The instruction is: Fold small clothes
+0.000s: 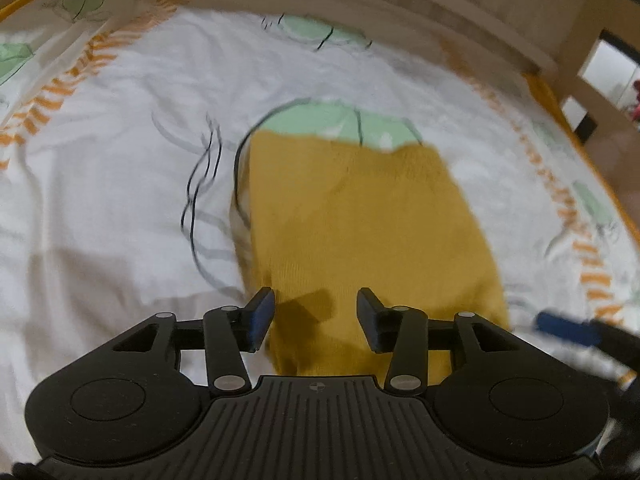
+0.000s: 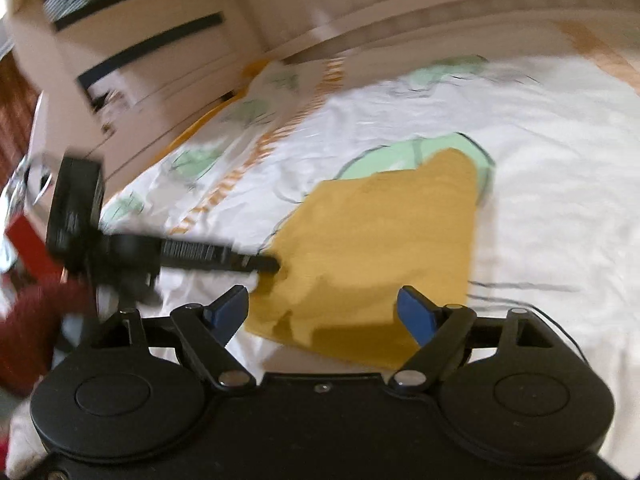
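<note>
A mustard-yellow garment (image 1: 360,232) lies flat on the bed, on a white sheet (image 1: 112,184) printed with green shapes and orange stripes. The left tongs (image 1: 316,316) hang just over the cloth's near edge, spread wide with nothing between them. The right tongs (image 2: 322,314) are spread wide too, empty, above the near edge on their side. The wooden bed frame (image 1: 460,20) runs along the far side.

Home bedroom: patterned bedsheet (image 1: 120,184), wooden bed frame (image 1: 440,8).
</note>
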`<move>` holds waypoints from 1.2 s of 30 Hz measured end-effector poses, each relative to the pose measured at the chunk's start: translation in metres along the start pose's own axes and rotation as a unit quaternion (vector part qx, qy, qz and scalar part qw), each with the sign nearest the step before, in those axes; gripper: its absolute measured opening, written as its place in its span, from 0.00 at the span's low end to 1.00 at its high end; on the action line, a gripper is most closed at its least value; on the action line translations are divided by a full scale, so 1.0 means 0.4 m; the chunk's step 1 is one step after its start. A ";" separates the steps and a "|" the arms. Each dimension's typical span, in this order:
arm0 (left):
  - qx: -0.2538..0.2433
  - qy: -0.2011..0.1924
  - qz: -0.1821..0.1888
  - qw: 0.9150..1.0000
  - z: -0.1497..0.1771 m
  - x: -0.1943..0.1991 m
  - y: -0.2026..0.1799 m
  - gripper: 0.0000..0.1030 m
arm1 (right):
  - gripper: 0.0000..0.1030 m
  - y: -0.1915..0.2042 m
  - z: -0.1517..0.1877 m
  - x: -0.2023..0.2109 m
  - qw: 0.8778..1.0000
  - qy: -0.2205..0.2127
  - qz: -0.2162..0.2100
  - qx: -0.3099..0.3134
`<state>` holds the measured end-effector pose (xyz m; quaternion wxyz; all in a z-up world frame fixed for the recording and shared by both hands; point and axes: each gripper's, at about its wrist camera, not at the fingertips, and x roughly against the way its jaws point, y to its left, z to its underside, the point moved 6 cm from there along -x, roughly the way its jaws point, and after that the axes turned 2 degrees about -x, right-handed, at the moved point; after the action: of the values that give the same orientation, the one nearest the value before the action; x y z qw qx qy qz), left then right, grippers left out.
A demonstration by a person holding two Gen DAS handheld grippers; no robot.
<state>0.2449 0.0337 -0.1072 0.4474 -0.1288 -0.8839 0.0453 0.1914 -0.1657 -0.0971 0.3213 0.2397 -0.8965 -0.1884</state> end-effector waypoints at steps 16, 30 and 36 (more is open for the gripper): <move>0.057 0.003 0.009 0.998 0.079 -0.034 0.050 0.44 | 0.84 -0.054 -0.137 -0.102 1.000 -0.010 -0.009 0.026; 0.066 0.007 0.018 0.998 0.084 -0.040 0.049 0.47 | 0.83 -0.179 -0.185 -0.315 0.993 0.045 0.092 0.055; 0.082 0.021 0.045 0.995 0.071 -0.049 0.049 0.62 | 0.91 -0.234 -0.188 -0.216 0.998 0.018 0.039 -0.053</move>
<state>0.2368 0.0484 -0.1434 0.4728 -0.1326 -0.8606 0.1352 0.3290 -0.2082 -0.1307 0.3568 0.1901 -0.8880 -0.2190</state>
